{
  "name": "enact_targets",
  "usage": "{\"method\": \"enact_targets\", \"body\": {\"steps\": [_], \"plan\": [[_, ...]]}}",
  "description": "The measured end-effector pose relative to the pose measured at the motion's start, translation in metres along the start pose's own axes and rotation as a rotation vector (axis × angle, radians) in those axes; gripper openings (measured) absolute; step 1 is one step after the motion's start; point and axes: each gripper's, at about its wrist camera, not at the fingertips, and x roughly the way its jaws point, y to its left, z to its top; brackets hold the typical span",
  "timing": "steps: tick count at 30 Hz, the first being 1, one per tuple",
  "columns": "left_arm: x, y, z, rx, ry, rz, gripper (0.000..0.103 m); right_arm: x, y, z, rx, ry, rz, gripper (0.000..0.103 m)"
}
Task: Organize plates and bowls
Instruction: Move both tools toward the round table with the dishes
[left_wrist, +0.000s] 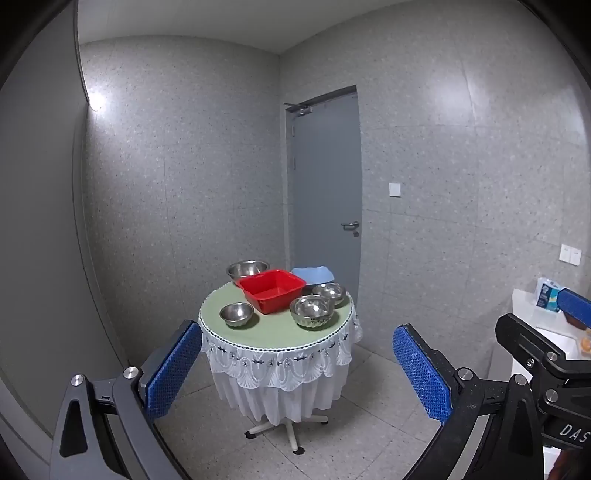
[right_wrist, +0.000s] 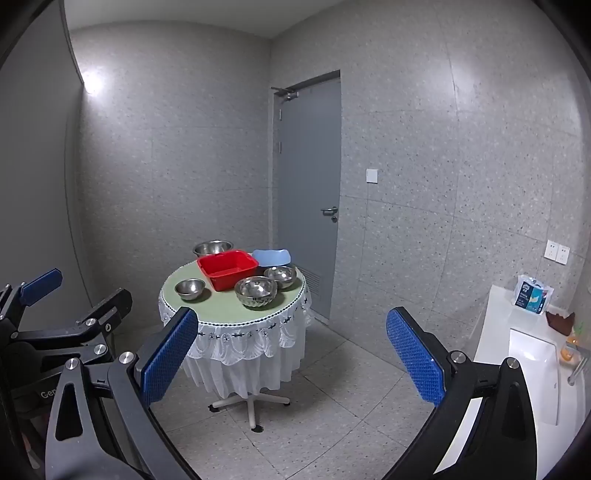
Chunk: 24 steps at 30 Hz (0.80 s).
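Observation:
A round table (left_wrist: 273, 334) (right_wrist: 221, 308) with a green top and white lace skirt stands well ahead of both grippers. On it sit a red square basin (left_wrist: 271, 290) (right_wrist: 227, 268), a light blue wavy dish (left_wrist: 313, 275) (right_wrist: 271, 256), a large steel bowl (left_wrist: 247, 268) (right_wrist: 213, 247) at the back, a small steel bowl (left_wrist: 236, 314) (right_wrist: 189, 288) at the front left, and two steel bowls (left_wrist: 312, 311) (right_wrist: 255, 291) at the right. My left gripper (left_wrist: 297, 363) is open and empty. My right gripper (right_wrist: 291, 354) is open and empty. Both are far from the table.
A grey door (left_wrist: 325, 192) (right_wrist: 308, 192) is behind the table. A white counter with a sink (right_wrist: 532, 354) stands at the right, with a tissue pack (right_wrist: 533, 293) on it. Tiled floor (right_wrist: 332, 406) lies between me and the table.

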Motion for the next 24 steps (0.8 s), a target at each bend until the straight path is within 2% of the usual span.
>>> {"method": "enact_targets", "body": {"steps": [12,24], "plan": [[0.003,-0.002,0.005,0.004,0.007,-0.003,0.102,0.012,-0.017,0.004,0.011,0.015,-0.016,0.103],[0.008,-0.002,0.006,0.006,0.011,0.002,0.102,0.019,-0.017,0.004,0.010,0.013,-0.022,0.103]]}}
